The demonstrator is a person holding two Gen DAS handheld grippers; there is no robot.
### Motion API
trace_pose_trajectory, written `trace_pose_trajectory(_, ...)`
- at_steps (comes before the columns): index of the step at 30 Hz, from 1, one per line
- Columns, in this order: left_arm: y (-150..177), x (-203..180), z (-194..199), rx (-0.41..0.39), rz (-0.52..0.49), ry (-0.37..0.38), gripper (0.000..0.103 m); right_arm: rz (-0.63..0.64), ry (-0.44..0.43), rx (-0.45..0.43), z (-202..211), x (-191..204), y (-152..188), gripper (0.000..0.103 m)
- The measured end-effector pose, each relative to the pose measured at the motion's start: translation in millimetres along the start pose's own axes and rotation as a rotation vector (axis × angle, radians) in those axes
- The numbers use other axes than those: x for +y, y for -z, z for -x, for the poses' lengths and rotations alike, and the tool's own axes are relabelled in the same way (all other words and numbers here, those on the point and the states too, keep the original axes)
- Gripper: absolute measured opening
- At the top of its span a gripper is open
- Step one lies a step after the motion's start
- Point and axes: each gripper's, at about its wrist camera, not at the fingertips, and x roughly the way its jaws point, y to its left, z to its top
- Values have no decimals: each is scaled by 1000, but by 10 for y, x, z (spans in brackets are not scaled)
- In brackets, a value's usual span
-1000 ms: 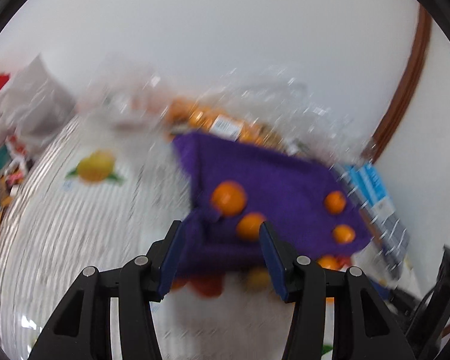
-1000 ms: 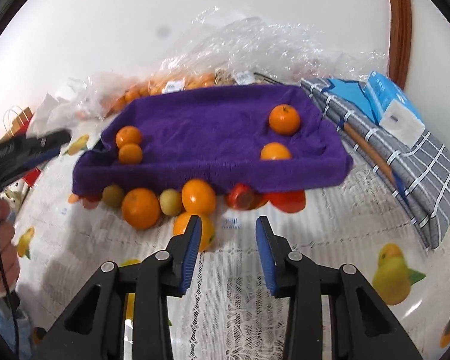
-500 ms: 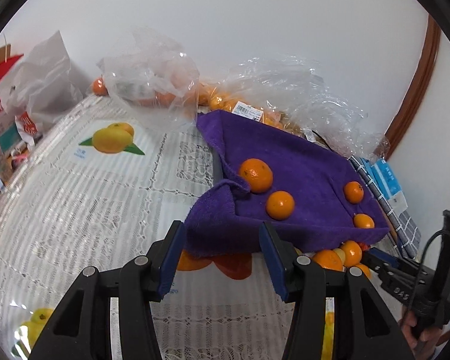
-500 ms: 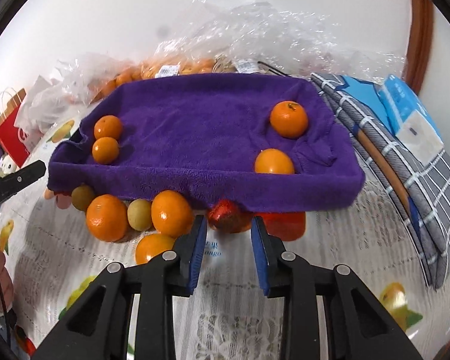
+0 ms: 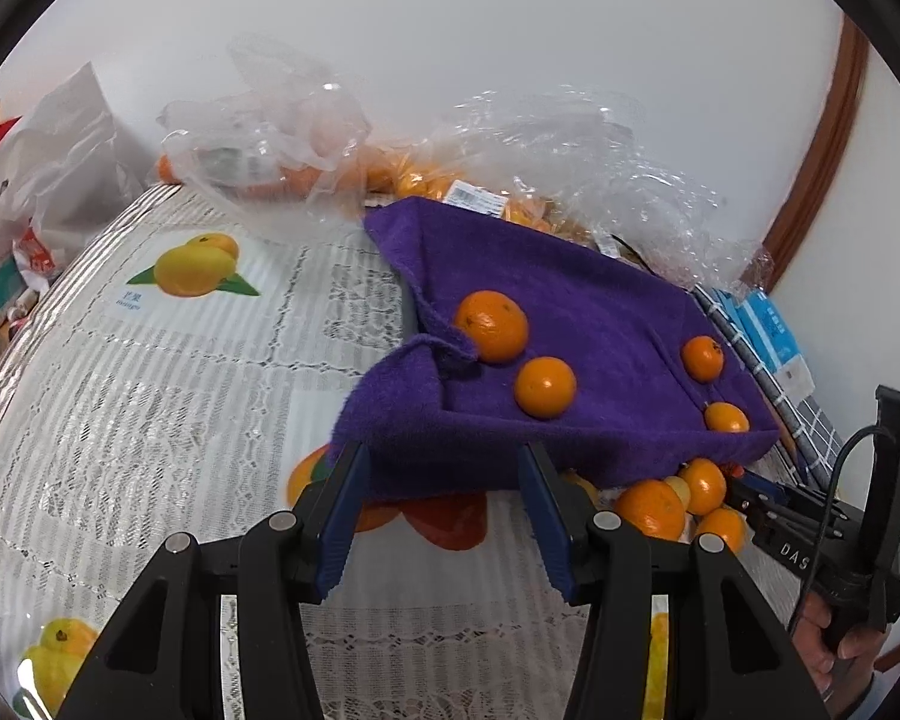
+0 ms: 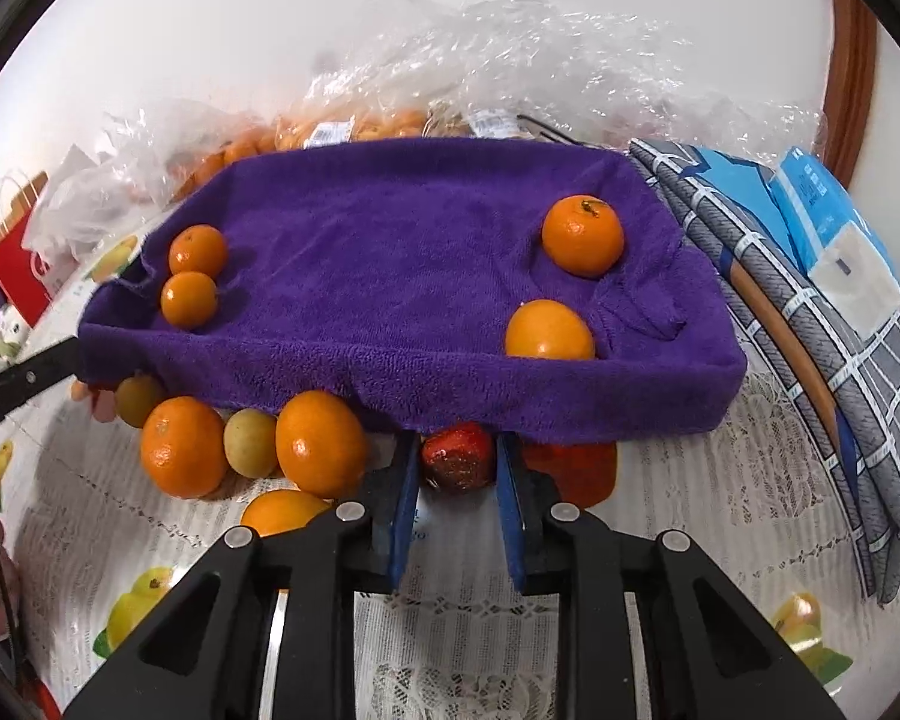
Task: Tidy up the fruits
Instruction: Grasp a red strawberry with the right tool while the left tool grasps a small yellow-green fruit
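Lace tablecloth point(image 6: 720, 510) with printed fruit pictures, spread across the table, ribbed and shiny. Far left in the right wrist view: red paper bag point(image 6: 15, 264), then crinkled clear plastic bags point(image 6: 510, 60) along the white wall, some packed with small oranges. Centre: fuzzy purple towel point(image 6: 390, 252) draped over a tray, rim raised. On the towel, two small mandarins point(image 6: 192, 276) side by side at the left, a stemmed mandarin point(image 6: 582, 243) and a smooth orange point(image 6: 549, 330) at the right. Below the towel's front edge, on the cloth, a huddle of loose fruit: large oranges point(image 6: 321, 444), a dull yellow-green round fruit point(image 6: 250, 443) wedged between them. Just right of these, a glossy red strawberry point(image 6: 456, 459), dimpled, tucked under the overhanging towel edge. Right gripper point(image 6: 457, 468): jaws just closing, blue pads pressed on the strawberry's sides. Further right, folded grey checked cloth point(image 6: 810, 312) and a blue-and-white packet point(image 6: 834, 228). Left gripper point(image 5: 444, 468): jaws partly apart, nothing between them, poised before the towel's near corner, clear of it.
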Motion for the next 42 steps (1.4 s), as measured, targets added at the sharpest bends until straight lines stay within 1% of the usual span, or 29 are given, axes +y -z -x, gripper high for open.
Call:
trace_pose_trajectory(3, 19, -56, -21, 8, -28, 14, 49, -26, -3, -29, 87, -62, 48, 25)
trace_pose_trajectory(8, 68, -150, -71, 50, -68, 85, 49, -61, 27, -65, 268, -154, 185, 25)
trace_pose_trajectory(9, 76, -183, -79, 57, -86, 94, 49, -72, 22, -74, 309, -176, 215, 25)
trace_pose_trajectory(11, 86, -222, -92, 67, -97, 87, 49, -102, -8, -98, 374, -239, 248, 25)
trace_pose_trajectory(12, 89, -240, -103, 77, -97, 100, 49, -125, -14, -113, 409, -285, 262, 25)
trace_pose_trajectory(14, 85, -283, -122, 95, -95, 110, 49, -142, -18, -114, 430, -319, 278, 25)
trace_pose_trajectory(17, 68, -363, -172, 117, -83, 140, 49, -148, -41, -123, 454, -334, 286, 25)
trace_pose_trajectory(20, 64, -413, -315, 147, -49, 129, 49, -145, -47, -127, 468, -327, 291, 25)
trace_pose_trajectory(21, 80, -408, -352, 156, -34, 135, 46, -145, -46, -129, 479, -329, 301, 25)
trace_pose_trajectory(22, 86, -410, -346, 142, -32, 133, 43, -147, -49, -132, 483, -331, 304, 25)
trace_pose_trajectory(23, 90, -411, -342, 139, -38, 129, 42, -152, -54, -133, 479, -343, 305, 25)
trace_pose_trajectory(24, 97, -409, -345, 135, -44, 127, 37, -155, -56, -132, 476, -352, 305, 25)
trace_pose_trajectory(25, 106, -406, -366, 146, -44, 131, 27, -158, -58, -127, 467, -356, 308, 25)
trace_pose_trajectory(27, 111, -402, -369, 149, -43, 144, 26, -151, -53, -116, 443, -335, 302, 25)
trace_pose_trajectory(29, 119, -405, -332, 131, -45, 167, 26, -142, -53, -117, 444, -321, 301, 25)
trace_pose_trajectory(32, 113, -406, -277, 106, -49, 180, 26, -148, -58, -126, 463, -332, 305, 25)
trace_pose_trajectory(42, 98, -414, -94, 30, -63, 186, 26, -158, -68, -136, 490, -356, 314, 25)
